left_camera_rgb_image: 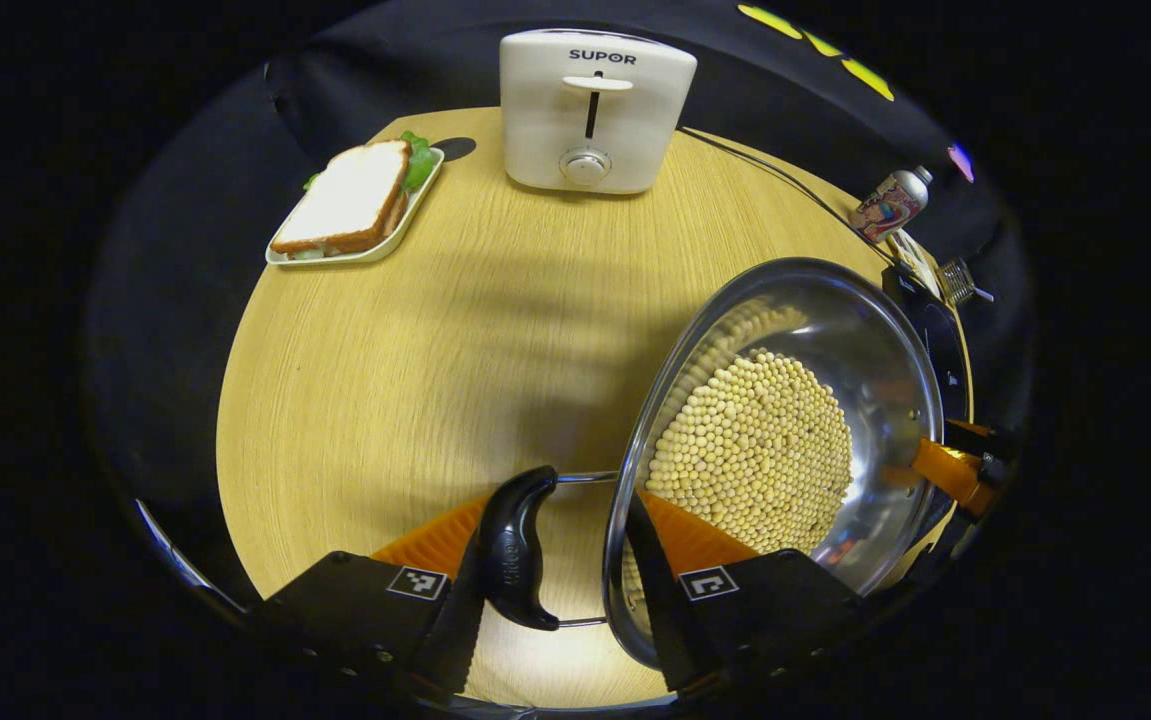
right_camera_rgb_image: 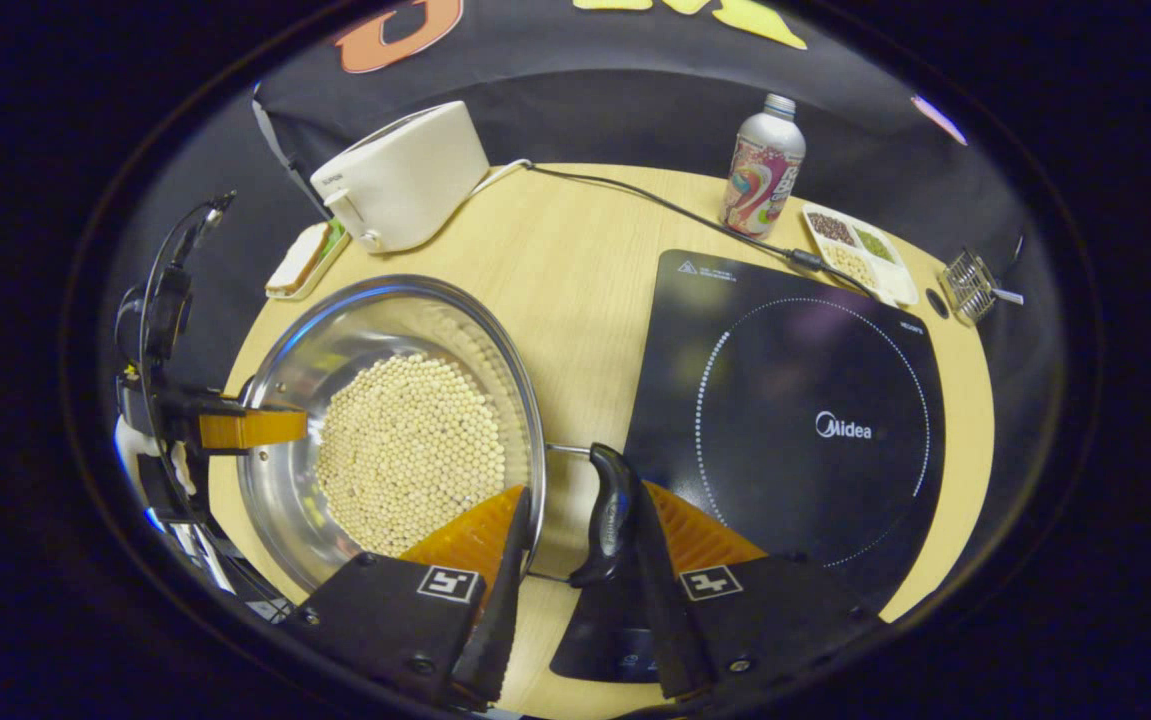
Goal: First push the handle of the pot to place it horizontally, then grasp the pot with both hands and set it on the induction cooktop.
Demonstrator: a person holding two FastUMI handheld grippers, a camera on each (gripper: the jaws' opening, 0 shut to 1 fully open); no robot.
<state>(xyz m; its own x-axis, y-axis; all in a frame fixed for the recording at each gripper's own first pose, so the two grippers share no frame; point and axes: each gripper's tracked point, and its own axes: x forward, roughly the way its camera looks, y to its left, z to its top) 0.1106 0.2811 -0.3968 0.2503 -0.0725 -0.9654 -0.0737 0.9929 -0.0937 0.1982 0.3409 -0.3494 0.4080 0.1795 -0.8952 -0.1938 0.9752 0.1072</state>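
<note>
Left gripper point(left_camera_rgb_image: 555, 560) straddles a black handle point(left_camera_rgb_image: 515, 550) of the shiny steel pot of pale beans point(left_camera_rgb_image: 785, 430), fingers apart, grip uncertain. Right gripper point(right_camera_rgb_image: 575, 560) likewise brackets the opposite handle point(right_camera_rgb_image: 610, 515). Pot sits beside the black induction cooktop point(right_camera_rgb_image: 795, 420) on the desk point(right_camera_rgb_image: 575, 230).

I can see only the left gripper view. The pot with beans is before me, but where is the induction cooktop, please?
Observer: In the right gripper view the induction cooktop lies flat on the table, beside the pot, on the side of the black handle that the right gripper straddles.
Operator: Is something standing on the cooktop?
Observer: No, its top is bare. The bottle stands behind it, on the table.
</note>
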